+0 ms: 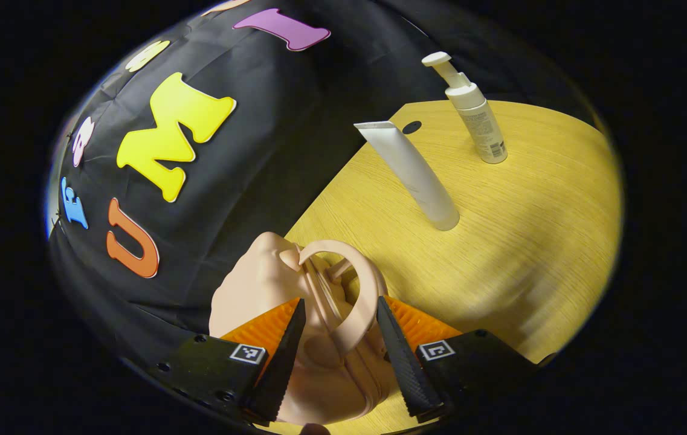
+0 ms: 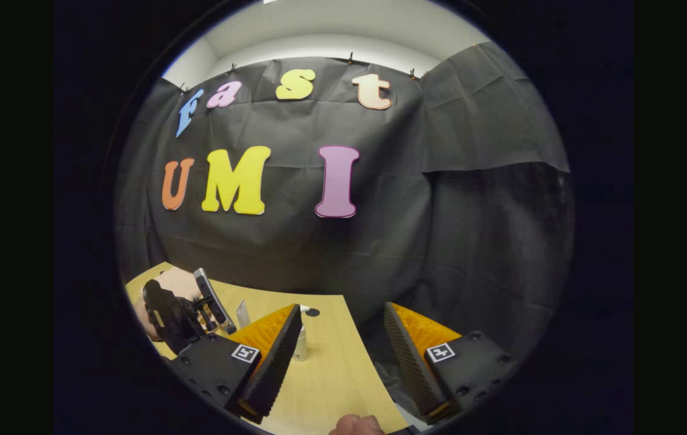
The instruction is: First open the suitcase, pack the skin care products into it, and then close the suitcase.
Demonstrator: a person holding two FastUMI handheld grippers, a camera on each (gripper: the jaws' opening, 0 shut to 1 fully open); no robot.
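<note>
Table [image 1: 536,241]: pale wood grain, black cloth wall behind. Suitcase [image 1: 319,338]: smooth pink shell, arched handle, between released left claw [image 1: 340,356] fingers. White tube [image 1: 412,175], pump bottle [image 1: 473,112]: upright beyond. Right claw [image 2: 340,362]: released above table edge.

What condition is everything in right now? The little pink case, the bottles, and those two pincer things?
Pink suitcase: closed, handle up, between the left gripper's fingers.
White tube: standing on its cap on the table, closed.
Pump bottle: upright, untouched.
Left gripper: open, fingers either side of the suitcase handle, not pressing.
Right gripper: open, holding nothing, above the table edge.
</note>
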